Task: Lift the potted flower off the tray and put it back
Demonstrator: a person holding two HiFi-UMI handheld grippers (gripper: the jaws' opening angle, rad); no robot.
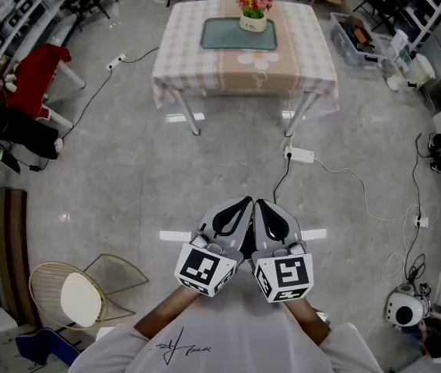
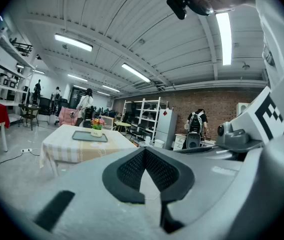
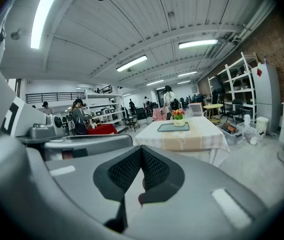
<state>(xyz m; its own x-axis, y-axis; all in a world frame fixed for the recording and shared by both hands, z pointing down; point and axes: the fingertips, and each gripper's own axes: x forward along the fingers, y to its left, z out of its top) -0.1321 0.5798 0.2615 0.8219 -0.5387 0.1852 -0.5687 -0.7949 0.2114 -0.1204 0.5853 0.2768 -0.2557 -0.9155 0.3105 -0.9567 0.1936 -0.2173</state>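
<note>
A potted flower [image 1: 253, 12], pink and yellow blooms in a white pot, stands on the far right part of a grey-green tray [image 1: 224, 36] on a checked-cloth table [image 1: 204, 72] several steps ahead. It also shows small in the left gripper view as the potted flower [image 2: 97, 126] on the tray [image 2: 87, 137], and in the right gripper view as the potted flower [image 3: 179, 117] on the tray [image 3: 170, 128]. My left gripper [image 1: 236, 210] and right gripper [image 1: 264, 209] are held side by side close to my body, both shut and empty, far from the table.
A white power strip [image 1: 300, 155] and cables lie on the floor in front of the table. A clear storage box [image 1: 352, 41] sits to the table's right, a red-draped table [image 1: 32, 76] at left, a wicker chair [image 1: 68, 293] near my left. People stand in the background.
</note>
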